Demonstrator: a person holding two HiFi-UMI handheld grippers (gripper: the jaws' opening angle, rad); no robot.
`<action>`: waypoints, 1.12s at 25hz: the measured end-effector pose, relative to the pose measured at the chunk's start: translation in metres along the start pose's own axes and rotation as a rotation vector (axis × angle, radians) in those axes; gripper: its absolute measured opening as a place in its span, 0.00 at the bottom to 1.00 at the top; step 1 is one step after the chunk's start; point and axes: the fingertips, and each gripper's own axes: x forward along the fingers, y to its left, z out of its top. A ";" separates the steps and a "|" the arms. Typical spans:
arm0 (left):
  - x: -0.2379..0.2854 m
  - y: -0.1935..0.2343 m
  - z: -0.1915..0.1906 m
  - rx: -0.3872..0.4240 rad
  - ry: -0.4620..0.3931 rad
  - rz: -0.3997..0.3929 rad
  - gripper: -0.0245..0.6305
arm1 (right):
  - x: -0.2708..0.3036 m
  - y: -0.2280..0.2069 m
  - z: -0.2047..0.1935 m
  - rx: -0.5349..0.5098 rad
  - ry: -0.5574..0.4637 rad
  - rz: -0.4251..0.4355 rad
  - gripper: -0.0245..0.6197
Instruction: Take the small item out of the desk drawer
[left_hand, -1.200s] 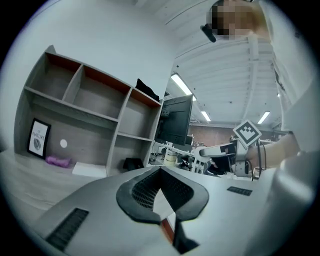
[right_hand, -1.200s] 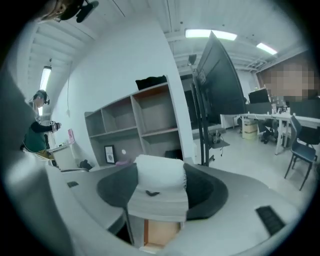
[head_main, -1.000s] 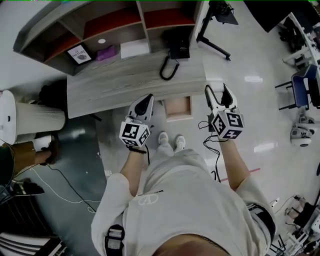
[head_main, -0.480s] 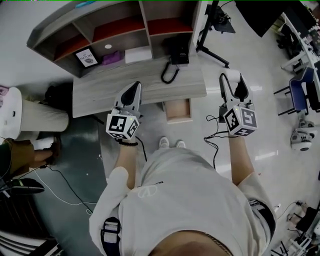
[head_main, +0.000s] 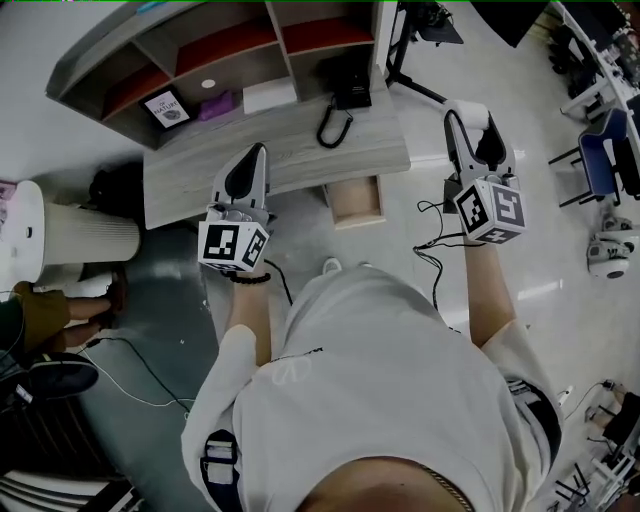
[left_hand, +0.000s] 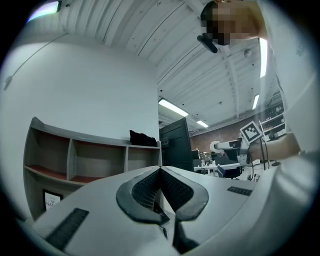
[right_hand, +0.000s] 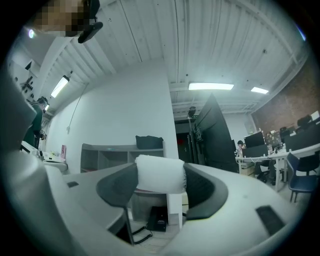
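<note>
Plainly, the right gripper (head_main: 472, 118) clamps a white roll (right_hand: 160, 175) that covers its tips; the left gripper (left_hand: 161, 175) is closed, empty. The open drawer's (head_main: 355, 202) back sits hidden under the desk (head_main: 300, 150).

The left forearm (head_main: 245, 325) and the right forearm (head_main: 492, 290), both bare, reach forward side by side and well apart. The left tongs (head_main: 259, 150), pale grey plastic with dark ribbed pads, have their jaws pressed together with nothing between them. The right tongs (head_main: 470, 118), of the same make, stand partly spread, their pads clamped on a small white soft roll (right_hand: 160, 174). Each hand's tool carries a black-and-white marker cube (head_main: 233, 246) just ahead of the wrist. A dark band (head_main: 248, 278) circles the left wrist.
</note>
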 end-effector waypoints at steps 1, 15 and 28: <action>-0.001 -0.003 0.004 0.005 -0.007 -0.004 0.04 | 0.000 -0.001 0.000 0.003 -0.003 -0.002 0.47; 0.000 -0.011 0.012 0.026 -0.018 -0.017 0.04 | -0.007 -0.004 0.009 0.032 -0.050 -0.006 0.47; -0.004 -0.007 0.014 0.010 -0.019 -0.011 0.04 | -0.004 -0.002 0.006 0.015 -0.032 -0.033 0.46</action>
